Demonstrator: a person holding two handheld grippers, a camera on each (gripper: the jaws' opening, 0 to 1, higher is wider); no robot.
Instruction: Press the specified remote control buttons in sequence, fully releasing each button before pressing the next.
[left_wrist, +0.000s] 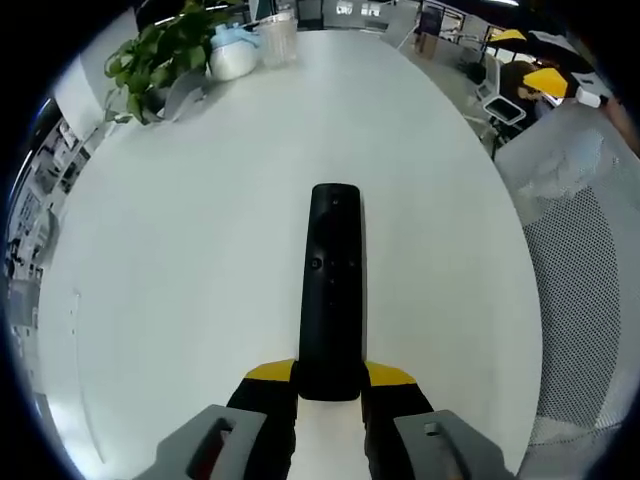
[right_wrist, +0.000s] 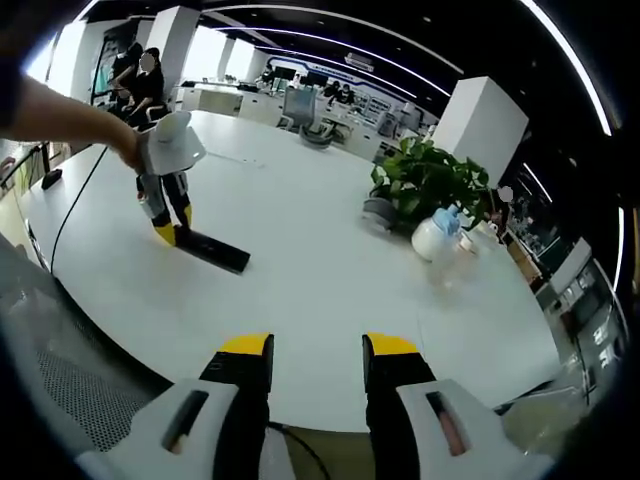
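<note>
Left gripper view looks down on a broad white surface (left_wrist: 200, 250) that runs from 6 o'clock to 12. A mesh chair (left_wrist: 580, 300) stands off its edge at 3 o'clock. At 11 o'clock, at the far end, a plant (left_wrist: 160, 55) stands with a white pot (left_wrist: 232, 55) and a clear cup (left_wrist: 277, 40) just beside it. The black remote (left_wrist: 332, 290) lies flat in the middle, its long axis pointing to 12 o'clock, buttons up. The left tool (left_wrist: 330, 385) rises from 6 o'clock, and its yellow-tipped jaws sit against the near end of the remote, one on each side, so it grips the remote by that end.

Right gripper view takes the same surface (right_wrist: 330, 260) from the side. The plant (right_wrist: 425, 180) is at 1 o'clock with the white pot (right_wrist: 435, 238) below it. At 10 o'clock a person's arm (right_wrist: 60, 115) reaches in and holds the left tool (right_wrist: 165, 232), pointed down, its yellow tips at one end of the remote (right_wrist: 213, 250), which lies on the surface and stretches away toward 4 o'clock. The right tool (right_wrist: 317, 350) rises at 6 o'clock, near the surface's edge and well apart from the remote. Its jaws stand wide apart with nothing between them.
</note>
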